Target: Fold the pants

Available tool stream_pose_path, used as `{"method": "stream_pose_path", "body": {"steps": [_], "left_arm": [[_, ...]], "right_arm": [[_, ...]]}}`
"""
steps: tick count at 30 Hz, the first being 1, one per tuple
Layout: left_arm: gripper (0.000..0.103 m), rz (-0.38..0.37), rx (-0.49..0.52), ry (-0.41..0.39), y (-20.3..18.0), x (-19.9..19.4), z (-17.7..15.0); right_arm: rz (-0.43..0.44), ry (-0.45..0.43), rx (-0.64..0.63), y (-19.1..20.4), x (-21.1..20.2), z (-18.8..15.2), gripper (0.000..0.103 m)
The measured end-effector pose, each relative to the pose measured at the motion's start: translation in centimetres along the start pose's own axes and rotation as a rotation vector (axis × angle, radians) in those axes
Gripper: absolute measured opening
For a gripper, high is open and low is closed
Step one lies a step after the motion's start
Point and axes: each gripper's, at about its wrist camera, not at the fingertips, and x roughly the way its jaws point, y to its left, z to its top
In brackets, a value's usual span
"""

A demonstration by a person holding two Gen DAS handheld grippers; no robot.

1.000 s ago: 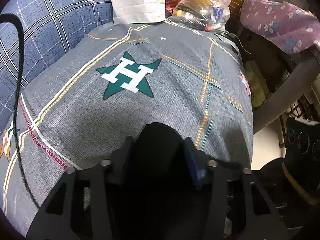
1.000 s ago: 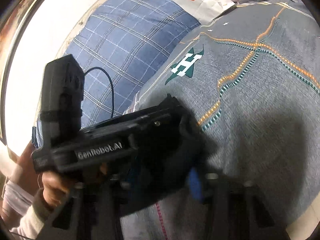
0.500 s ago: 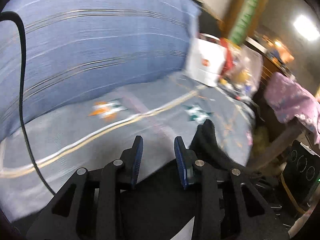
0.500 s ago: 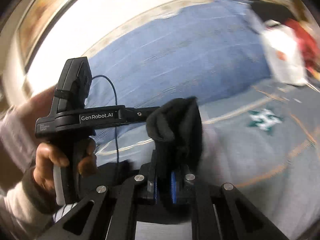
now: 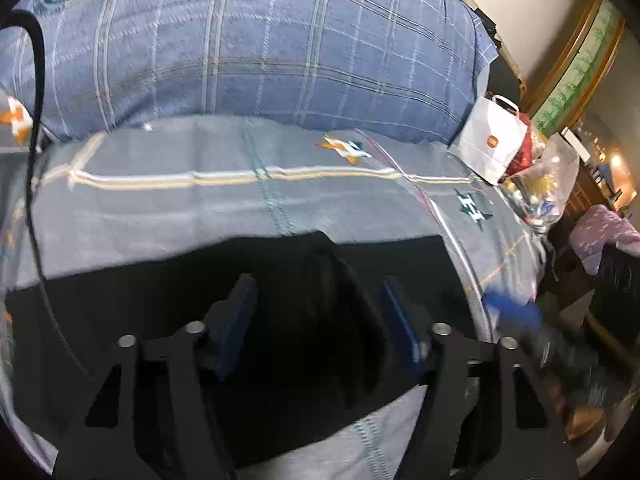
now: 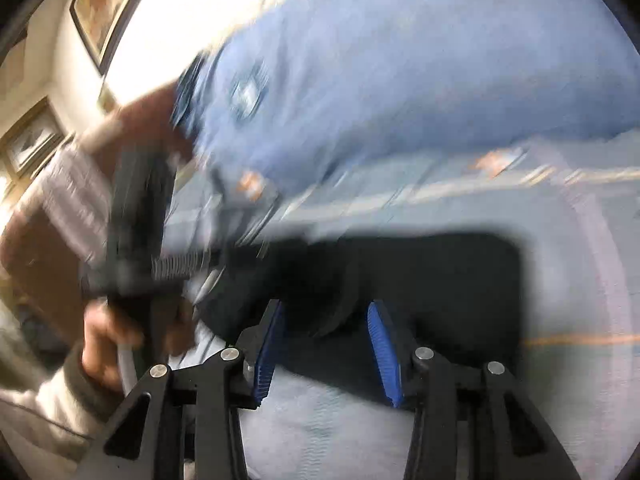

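The black pants (image 5: 168, 280) lie flat across the grey patterned bedspread (image 5: 200, 208). In the left wrist view my left gripper (image 5: 316, 312) is open, its blue-padded jaws wide apart just above the pants with a raised fold between them. In the right wrist view, which is blurred, the pants (image 6: 440, 272) lie as a dark slab. My right gripper (image 6: 326, 344) is open over their near edge, with a bump of cloth between its jaws. The left gripper's black body (image 6: 136, 216) and the hand holding it show at the left.
A blue plaid quilt (image 5: 260, 52) is heaped behind the bedspread. A white paper bag (image 5: 490, 146) and a clear plastic bag of goods (image 5: 548, 188) sit at the far right corner. A purple floral cloth (image 5: 600, 232) lies beyond the bed edge.
Both grippers swung toward the quilt side and came down. The right gripper, shut on the pants half a second ago, has opened. The pants now lie spread on the bed.
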Motion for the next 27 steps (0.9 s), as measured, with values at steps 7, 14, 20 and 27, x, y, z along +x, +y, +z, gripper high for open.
{"method": "stream_pose_path", "body": {"steps": [7,14,20,27], "left_arm": [[0.064,0.038,0.032,0.058,-3.1,4.1,-1.6],[0.014,0.049,0.004,0.022,-2.4,2.8,-1.5],[0.012,0.076,0.003,0.009,-2.0,1.2,-2.6],[0.012,0.095,-0.022,0.01,-1.2,2.5,-3.0]], "right_arm": [[-0.205,0.02,0.035,-4.7,0.2,0.8,0.023],[-0.173,0.024,0.068,-5.8,1.2,0.9,0.023],[-0.161,0.037,0.026,-4.1,3.0,1.1,0.023],[-0.17,0.11,0.024,-4.9,7.8,0.6,0.023]]}}
